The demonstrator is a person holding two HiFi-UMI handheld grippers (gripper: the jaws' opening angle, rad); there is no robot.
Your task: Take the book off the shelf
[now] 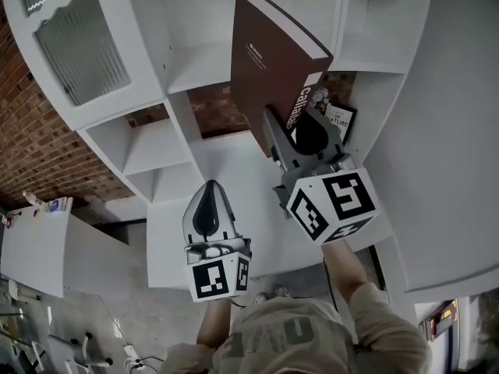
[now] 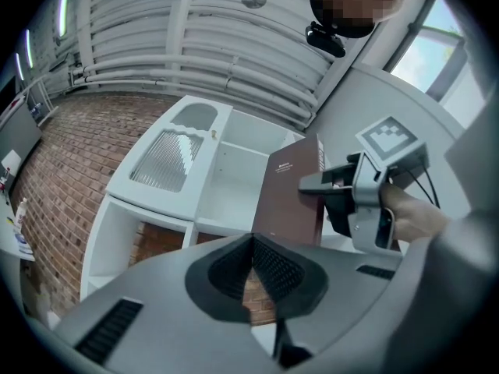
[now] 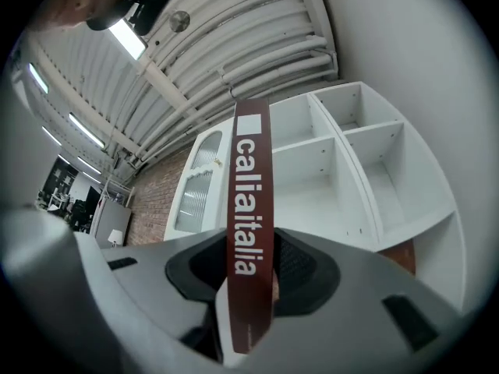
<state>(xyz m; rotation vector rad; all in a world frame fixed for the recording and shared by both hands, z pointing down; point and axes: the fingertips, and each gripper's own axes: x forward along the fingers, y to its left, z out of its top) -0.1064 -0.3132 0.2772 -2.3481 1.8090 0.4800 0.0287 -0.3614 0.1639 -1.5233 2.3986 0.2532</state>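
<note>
Right gripper (image 1: pixel 287 123): grey hard-plastic shell, fingers clenched on a dark brown hardcover book (image 1: pixel 269 61). The cover is matte, with white lettering down the spine and a white block at the spine's top. The grip sits at the lower end of the spine. Most of the book sticks out past the fingertips, tilted, in front of the open compartments of the white shelf unit (image 1: pixel 195 65).

Left gripper (image 1: pixel 210 185): same grey shell, fingers closed together on nothing, tips meeting in a point. It sits left of the right fingers, apart from the book.

The shelf unit is smooth painted board in square open boxes, beyond both sets of fingertips. A red-brown brick wall (image 1: pixel 31 131) shows through the open backs, rough and coursed. A white door with a ribbed glass panel (image 1: pixel 82 49) and scalloped top edge is off to the left of the left fingers.

Right gripper view only:
- The spine is edge-on, a narrow strip reading "caliaitalia".
- The spine runs straight between the black ribbed fingers (image 3: pixel 302 265).
- A ceiling of white pipes (image 3: pixel 234 45) is above.

Left gripper view only:
- The flat front cover has small white print near its top.
- The right gripper is seen side-on, clamping the cover's edge.
- A bare hand (image 2: pixel 413 213) is behind the right gripper.
- The left gripper's own ribbed fingers (image 2: pixel 274 267) meet at the tips.

Head view only:
- A second dark book marked "NATURE" (image 1: pixel 341 119) sits in a compartment just right of the right fingers.
- Both black-and-white marker cubes are visible, right (image 1: pixel 331 205) and left (image 1: pixel 218 277).
</note>
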